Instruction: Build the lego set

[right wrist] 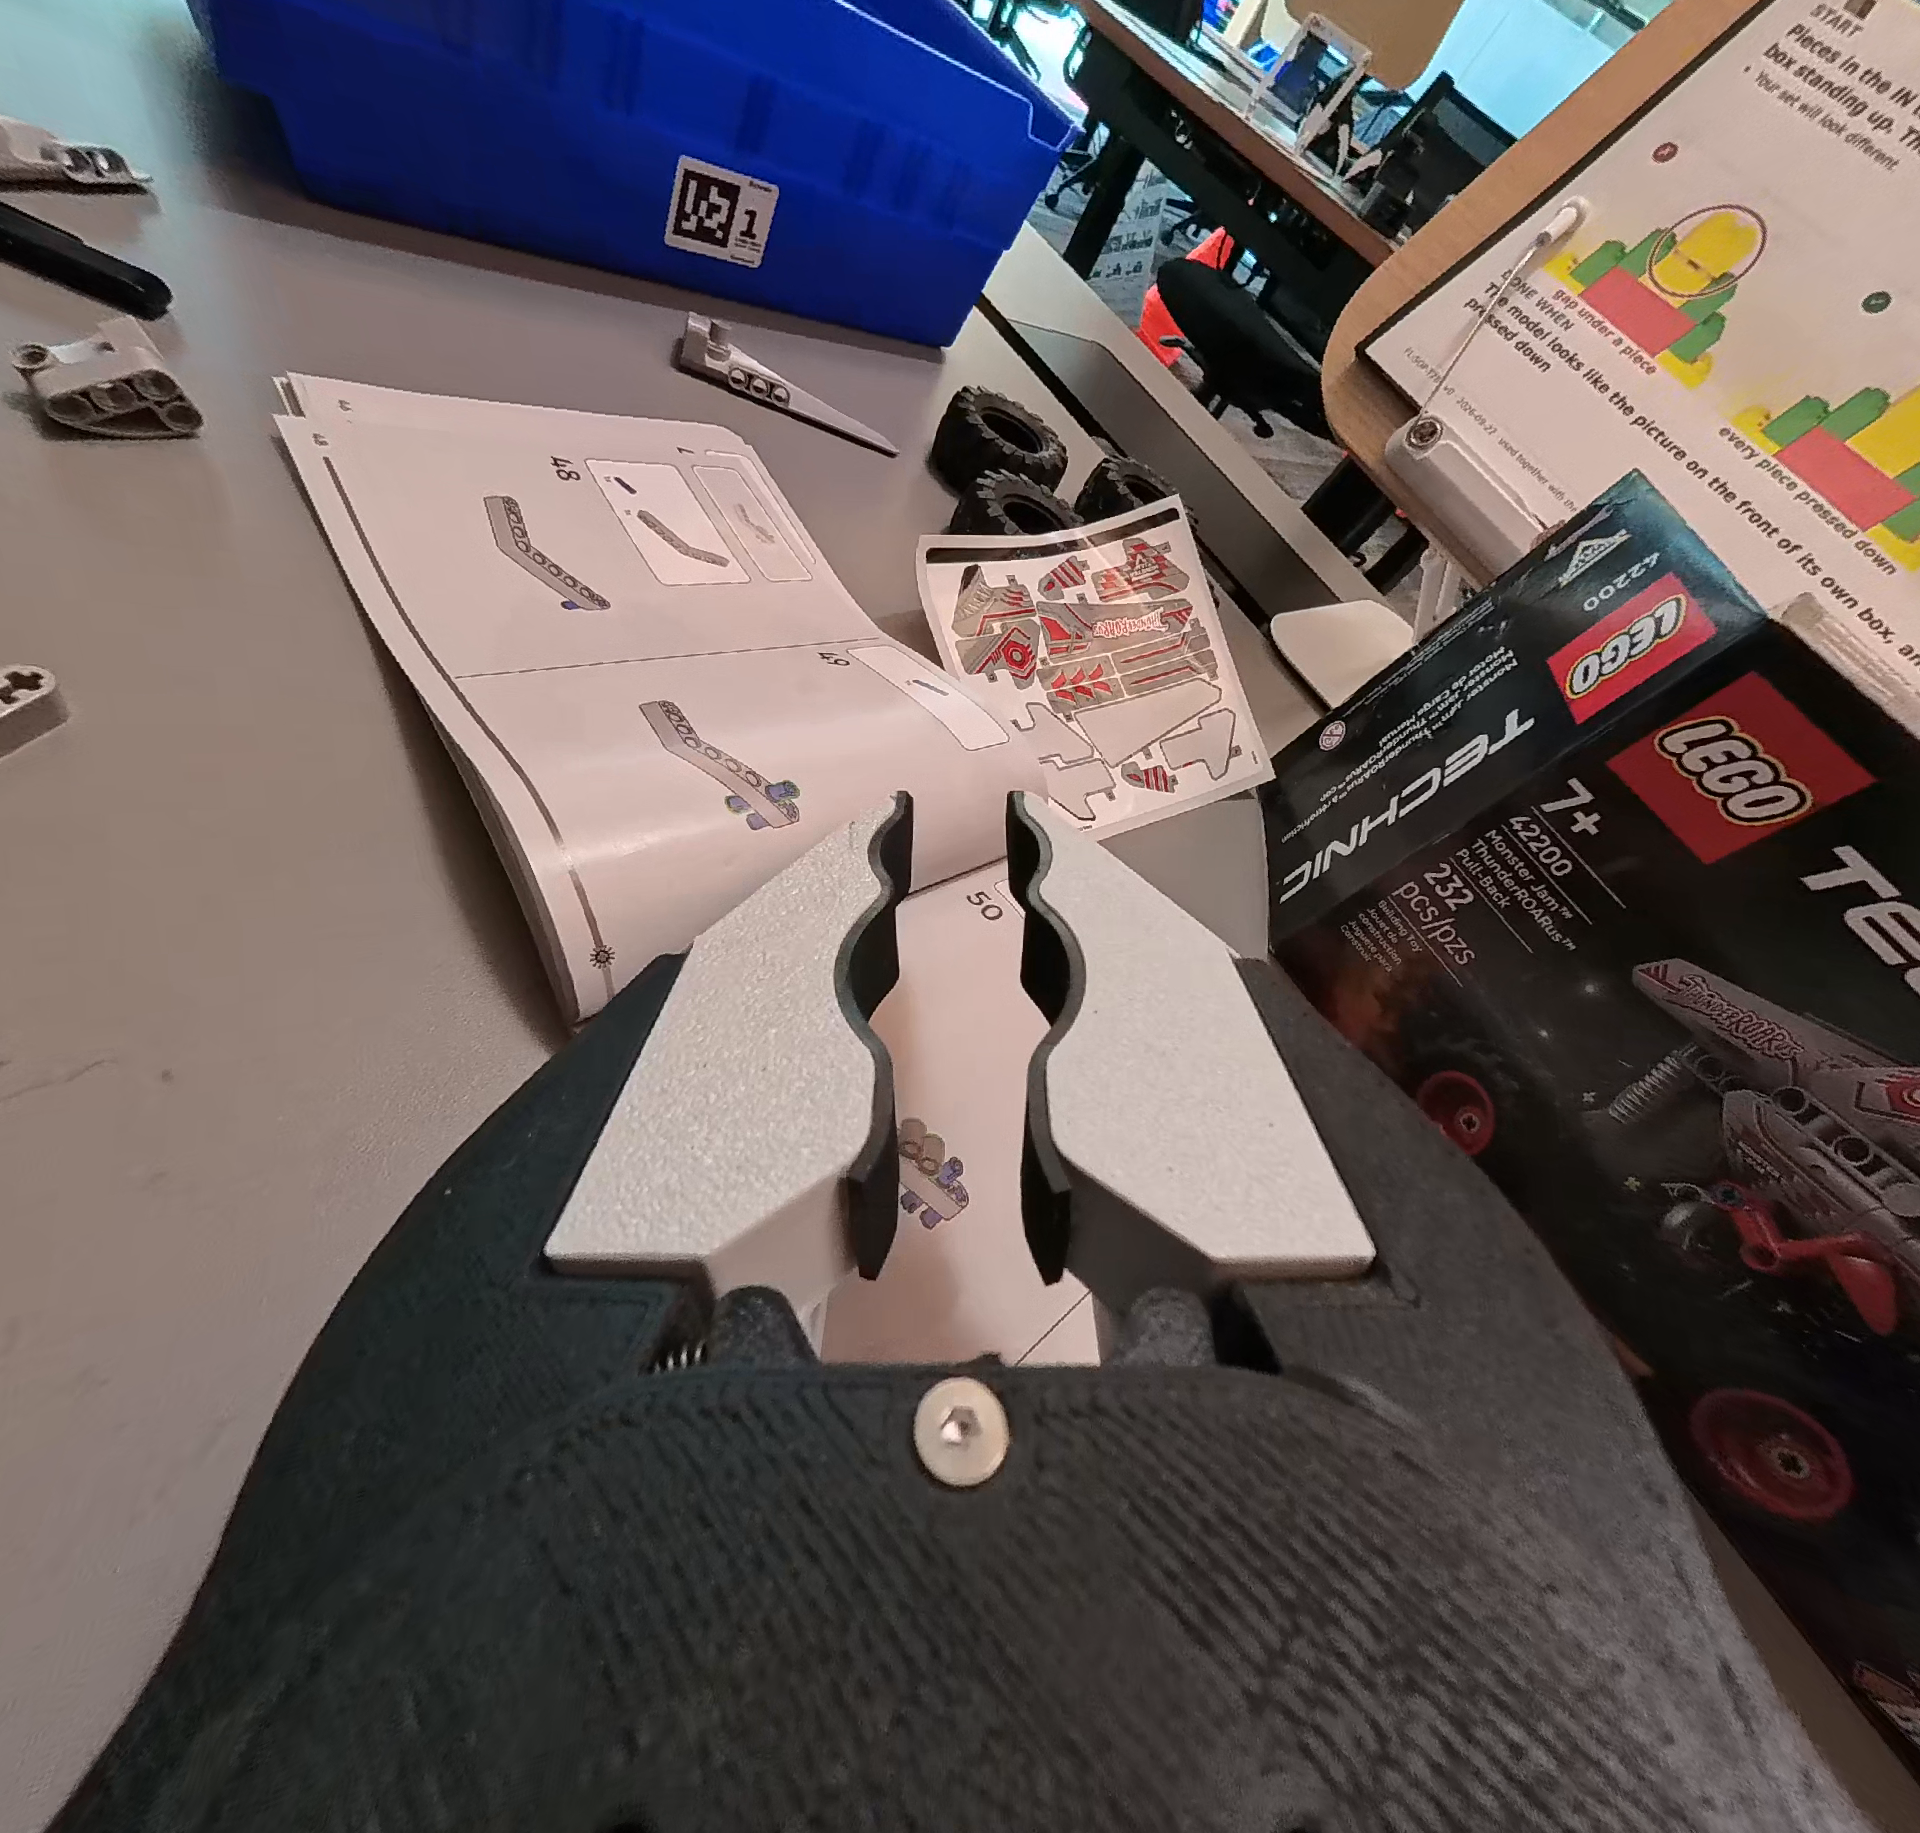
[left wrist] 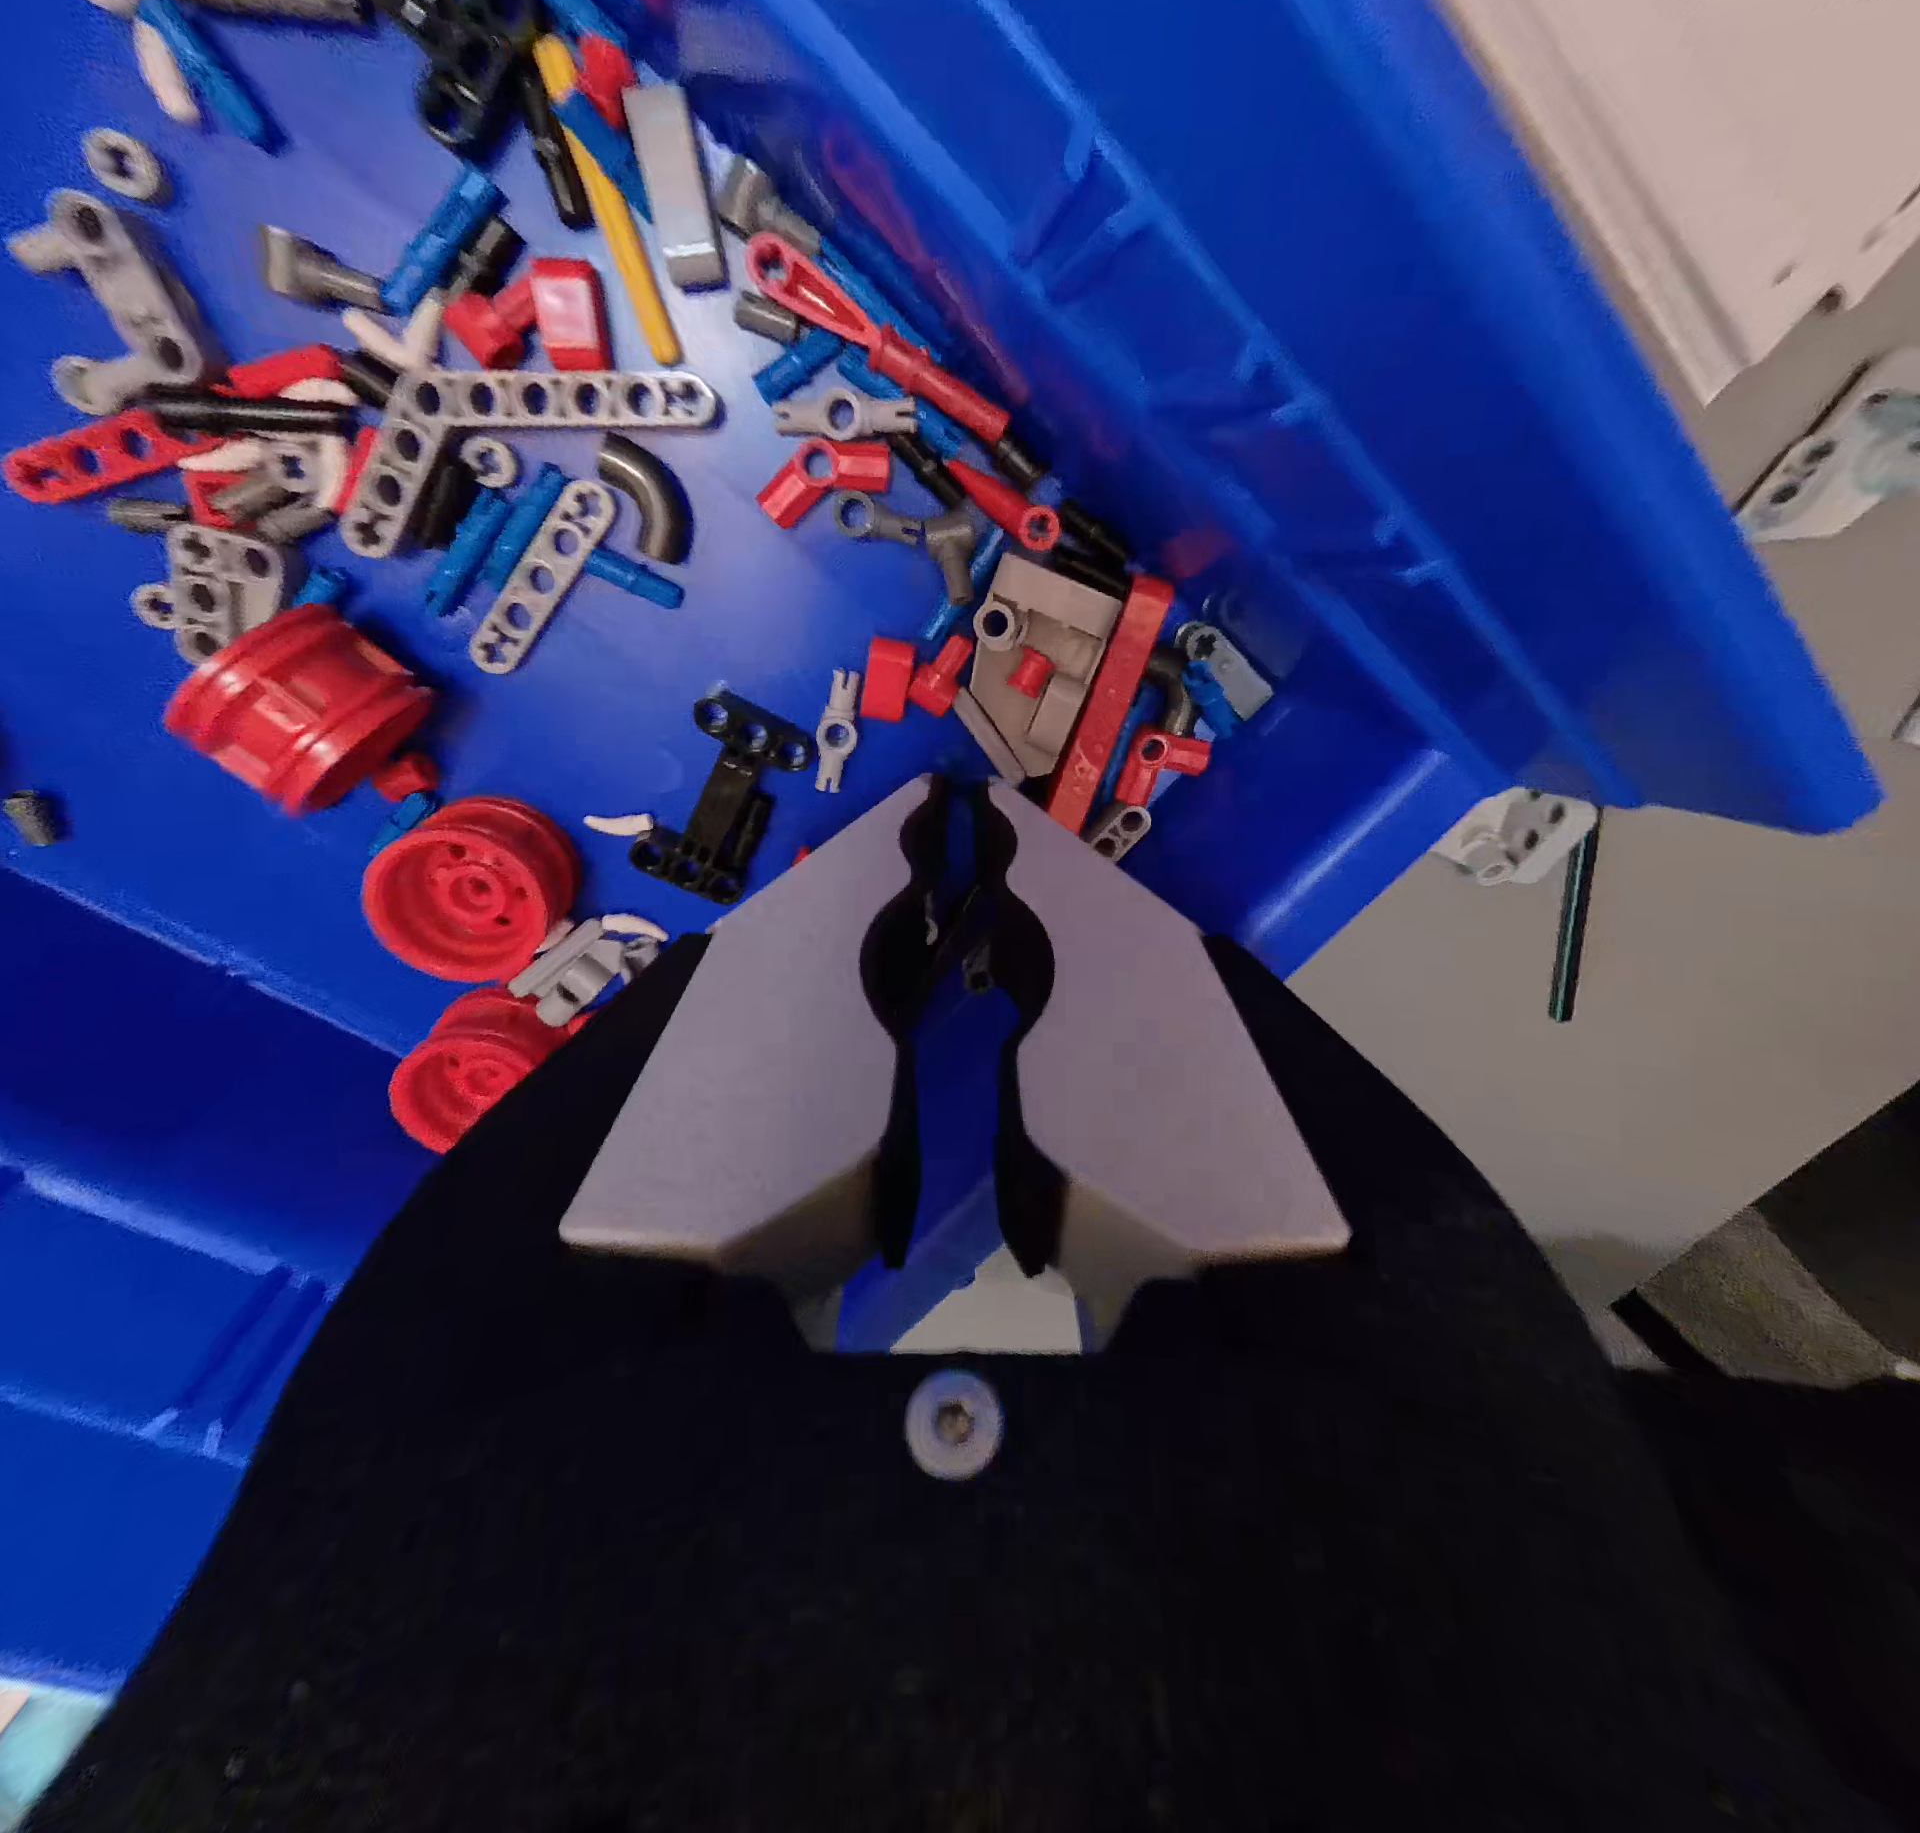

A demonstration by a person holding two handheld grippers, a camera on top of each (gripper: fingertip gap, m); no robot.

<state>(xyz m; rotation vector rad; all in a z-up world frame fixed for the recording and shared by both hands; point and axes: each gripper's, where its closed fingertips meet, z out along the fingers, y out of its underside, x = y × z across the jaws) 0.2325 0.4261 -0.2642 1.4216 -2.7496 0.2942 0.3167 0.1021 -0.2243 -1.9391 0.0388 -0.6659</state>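
Left gripper (left wrist: 958, 796), lower centre of the frame: grey fingers nearly together at the tips, pinching a small black piece (left wrist: 951, 910), exact shape unclear. Blue bin (left wrist: 1195, 277), filling the left and centre: loose building pieces across its floor. Three red wheel hubs (left wrist: 470, 888), lower left, near one another. Grey holed beam (left wrist: 551, 399), upper left, lying over other parts. Yellow rod (left wrist: 608, 214), top centre. Black T-shaped piece (left wrist: 722, 796), just left of the fingertips. Grey table (left wrist: 1403, 1035), right, with a light grey piece (left wrist: 1517, 833) beside the bin's corner
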